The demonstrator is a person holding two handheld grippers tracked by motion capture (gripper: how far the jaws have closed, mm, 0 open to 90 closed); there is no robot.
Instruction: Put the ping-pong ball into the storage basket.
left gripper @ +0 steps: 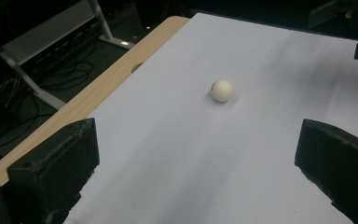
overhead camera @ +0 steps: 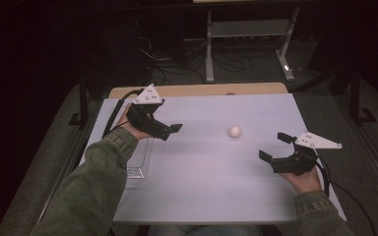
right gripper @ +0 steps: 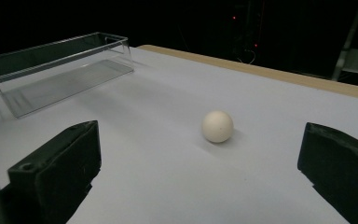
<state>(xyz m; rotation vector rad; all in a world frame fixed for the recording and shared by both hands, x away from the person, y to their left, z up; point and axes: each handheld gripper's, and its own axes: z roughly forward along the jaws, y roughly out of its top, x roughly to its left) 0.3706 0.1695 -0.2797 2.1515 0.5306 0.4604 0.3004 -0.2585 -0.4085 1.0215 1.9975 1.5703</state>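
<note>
A small white ball (overhead camera: 234, 131) rests on the white table top (overhead camera: 202, 182), right of centre. My left gripper (overhead camera: 171, 132) hovers to the ball's left, open and empty, pointing toward it. My right gripper (overhead camera: 275, 147) is at the ball's right and a little nearer to me, also open and empty. In the left gripper view the ball (left gripper: 222, 90) lies ahead, beyond the wide-apart jaws. In the right gripper view the ball (right gripper: 217, 126) sits just ahead, between the lines of the two jaws. Neither gripper touches it.
A clear plastic box (right gripper: 60, 70) stands empty at the table's left side, partly under the left forearm (overhead camera: 138, 160). A wooden strip (overhead camera: 202, 90) edges the far side of the table. Metal stand legs and cables (overhead camera: 216, 59) are on the floor beyond.
</note>
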